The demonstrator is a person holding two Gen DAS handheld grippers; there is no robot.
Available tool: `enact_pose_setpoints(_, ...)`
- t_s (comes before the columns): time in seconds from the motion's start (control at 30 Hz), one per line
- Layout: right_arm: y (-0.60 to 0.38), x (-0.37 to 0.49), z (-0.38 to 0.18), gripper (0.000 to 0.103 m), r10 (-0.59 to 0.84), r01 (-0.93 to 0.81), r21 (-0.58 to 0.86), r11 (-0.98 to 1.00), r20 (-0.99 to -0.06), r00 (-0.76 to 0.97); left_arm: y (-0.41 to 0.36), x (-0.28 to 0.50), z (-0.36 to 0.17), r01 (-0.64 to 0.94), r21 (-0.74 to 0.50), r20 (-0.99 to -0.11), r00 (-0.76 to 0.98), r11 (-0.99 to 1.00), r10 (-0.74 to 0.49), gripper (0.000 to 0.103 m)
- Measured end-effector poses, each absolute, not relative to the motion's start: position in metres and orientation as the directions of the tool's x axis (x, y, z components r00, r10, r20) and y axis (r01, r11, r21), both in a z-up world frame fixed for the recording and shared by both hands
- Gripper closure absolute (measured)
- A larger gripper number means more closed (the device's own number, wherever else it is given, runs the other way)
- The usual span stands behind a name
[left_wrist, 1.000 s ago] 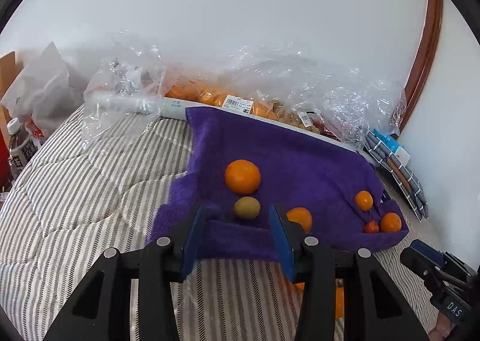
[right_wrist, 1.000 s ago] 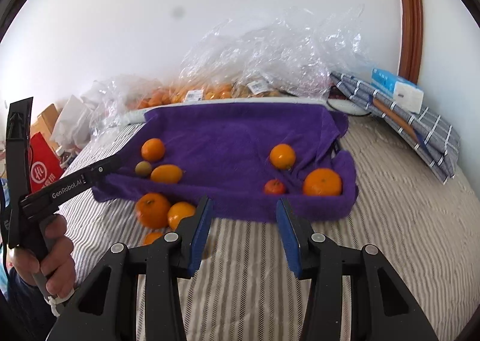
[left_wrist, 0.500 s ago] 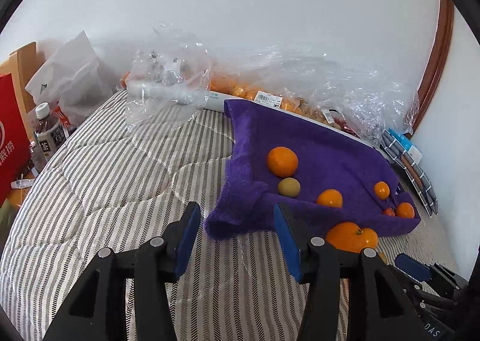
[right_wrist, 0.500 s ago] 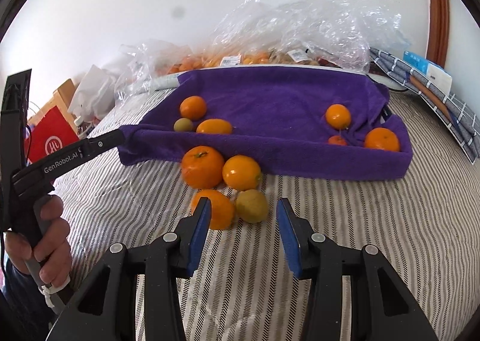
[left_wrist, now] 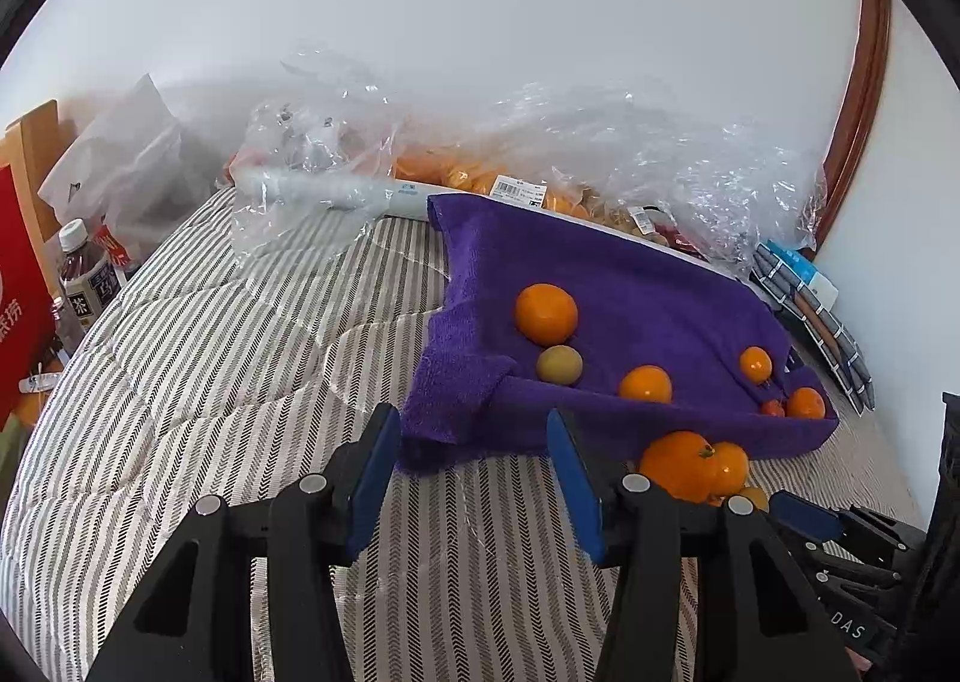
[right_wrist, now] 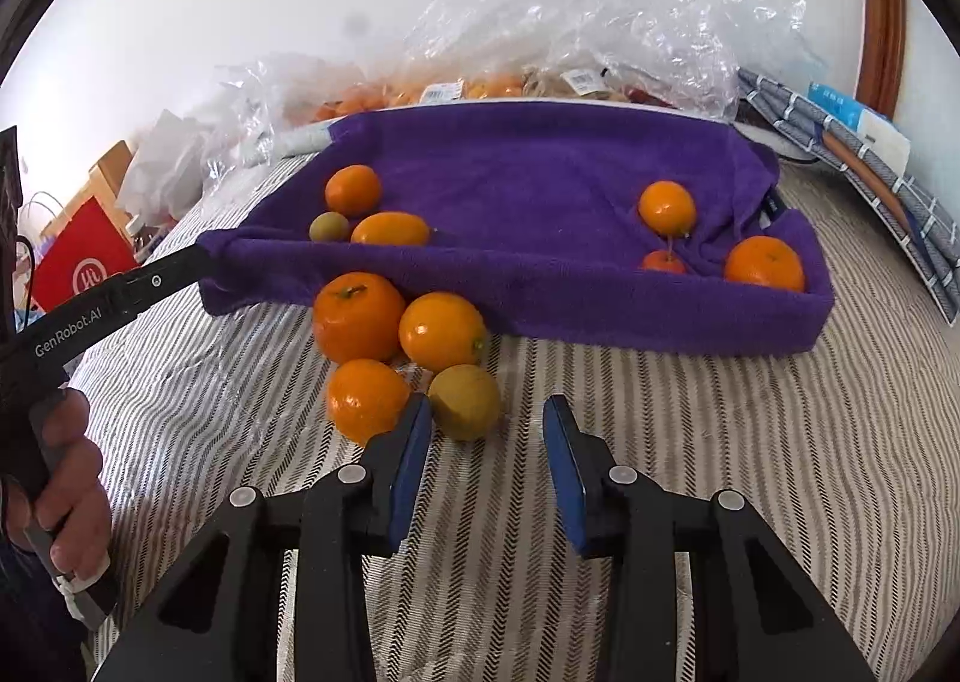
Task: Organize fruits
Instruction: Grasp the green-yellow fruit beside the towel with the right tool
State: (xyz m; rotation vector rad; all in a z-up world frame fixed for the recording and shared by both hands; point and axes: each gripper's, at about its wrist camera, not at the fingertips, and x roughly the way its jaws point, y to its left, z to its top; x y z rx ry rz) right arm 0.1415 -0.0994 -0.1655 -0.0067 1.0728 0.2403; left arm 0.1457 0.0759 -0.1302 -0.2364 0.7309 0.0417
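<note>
A purple towel (right_wrist: 540, 184) lies on the striped bed with several oranges on it. Off its front edge sit three loose oranges (right_wrist: 358, 316) and a yellow-green fruit (right_wrist: 465, 400). My right gripper (right_wrist: 486, 430) points down at the bed just short of them. Its jaws are closing with nothing between them, and the yellow-green fruit lies just beyond its left fingertip. My left gripper (left_wrist: 471, 442) stands open at the towel's (left_wrist: 630, 292) front left corner, which lies at its fingertips. In the right wrist view a hand holds the left gripper (right_wrist: 201, 259) against that corner.
Crumpled clear plastic bags (left_wrist: 600, 159) with more fruit line the wall behind the towel. A folded checked cloth (right_wrist: 870, 165) and a box lie at the right. A bottle (left_wrist: 84, 280), a red bag (right_wrist: 84, 262) and a white bag stand left of the bed.
My right gripper has sunk toward the loose fruits and its jaws have narrowed. My left gripper has shifted from the towel's front edge to its left corner, its jaws slightly wider.
</note>
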Motion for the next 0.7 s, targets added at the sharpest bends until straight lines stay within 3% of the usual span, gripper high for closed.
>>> enact_pose_setpoints(0.17, -0.09, 0.15, -0.173, 0.065, 0.164, -0.204, 0.082, 0.976, -0.887, 0.432, 0.078, 0.148, -0.132, -0.129, -0.201, -0.677, 0.735, 0.971, -0.042, 0.054)
enact_pose_setpoints(0.23, -0.088, 0.151, -0.174, 0.075, 0.172, -0.213, 0.086, 0.973, -0.886, 0.431, 0.08, 0.149, -0.133, -0.134, -0.214, -0.683, 0.729, 0.968, -0.05, 0.054)
enact_pose_setpoints(0.43, -0.099, 0.145, -0.167, 0.075, 0.169, -0.198, 0.083, 0.977, -0.867, 0.469, 0.074, 0.15, -0.137, -0.092, -0.224, -0.699, 0.709, 0.97, -0.094, 0.054)
enact_pose_setpoints(0.7, -0.134, 0.135, -0.156, 0.075, 0.121, -0.151, 0.048, 0.987, -0.843, 0.524, 0.052, 0.151, -0.141, -0.04, -0.125, -0.728, 0.683, 0.991, -0.064, 0.054)
